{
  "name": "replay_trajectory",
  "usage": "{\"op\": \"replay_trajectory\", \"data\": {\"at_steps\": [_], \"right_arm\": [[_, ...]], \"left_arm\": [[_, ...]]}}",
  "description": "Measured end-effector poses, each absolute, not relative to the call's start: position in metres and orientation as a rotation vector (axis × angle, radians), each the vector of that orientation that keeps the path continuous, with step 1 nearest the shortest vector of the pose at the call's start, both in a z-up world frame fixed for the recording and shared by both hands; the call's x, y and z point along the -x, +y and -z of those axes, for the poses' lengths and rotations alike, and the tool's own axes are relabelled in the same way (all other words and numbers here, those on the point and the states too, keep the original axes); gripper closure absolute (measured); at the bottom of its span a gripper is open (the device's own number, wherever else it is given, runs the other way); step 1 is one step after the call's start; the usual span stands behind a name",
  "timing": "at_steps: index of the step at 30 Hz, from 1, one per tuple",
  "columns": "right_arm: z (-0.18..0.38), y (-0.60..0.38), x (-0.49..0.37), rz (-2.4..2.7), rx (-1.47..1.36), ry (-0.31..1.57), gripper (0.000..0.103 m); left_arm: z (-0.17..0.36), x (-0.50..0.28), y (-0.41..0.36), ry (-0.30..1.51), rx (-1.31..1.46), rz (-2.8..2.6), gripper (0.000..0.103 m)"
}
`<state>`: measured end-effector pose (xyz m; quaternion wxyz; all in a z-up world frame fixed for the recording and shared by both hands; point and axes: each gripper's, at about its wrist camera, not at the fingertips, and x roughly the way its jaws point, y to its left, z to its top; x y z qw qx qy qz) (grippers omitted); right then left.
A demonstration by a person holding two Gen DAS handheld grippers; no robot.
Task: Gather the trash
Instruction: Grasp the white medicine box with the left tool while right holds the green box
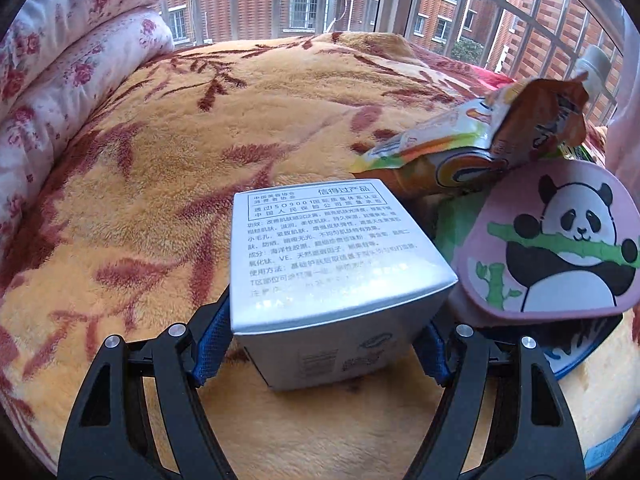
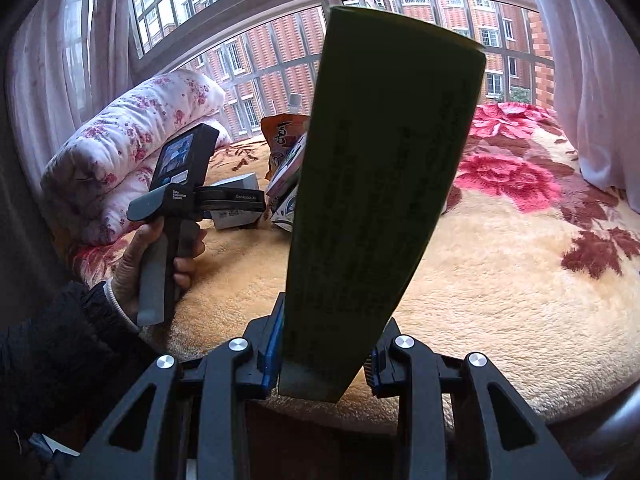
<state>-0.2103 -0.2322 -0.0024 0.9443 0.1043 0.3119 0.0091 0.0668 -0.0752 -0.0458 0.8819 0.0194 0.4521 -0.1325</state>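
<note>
With green box [image 2: 380, 200] clamped in right gripper [image 2: 322, 364] for carrying, I straddle white box [image 1: 332, 264] on blanket [image 1: 160, 184]; left gripper [image 1: 320, 340] jaws apart, pads not visibly pressing.

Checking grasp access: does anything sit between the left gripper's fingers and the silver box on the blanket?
No. The silver box already sits between the left gripper's fingers; the panda packet lies just outside, on the picture's right.
</note>
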Motion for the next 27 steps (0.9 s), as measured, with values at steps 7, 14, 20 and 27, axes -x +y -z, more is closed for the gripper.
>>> {"op": "replay_trajectory", "data": {"at_steps": [7,14,20,27], "right_arm": [[0.005,-0.229,0.210,-0.009,-0.197,0.639,0.070],[0.003,-0.220,0.212,-0.010,-0.176,0.647,0.070],[0.000,-0.209,0.215,-0.010,-0.157,0.651,0.070],[-0.003,-0.201,0.221,-0.004,-0.133,0.652,0.070]], "left_arm": [[0.042,-0.060,-0.078,0.893,-0.051,0.284,0.038],[0.029,-0.038,-0.078,0.835,-0.088,0.313,0.040],[0.021,-0.004,-0.071,0.809,-0.111,0.361,0.040],[0.010,0.036,-0.058,0.780,-0.106,0.455,0.040]]}}
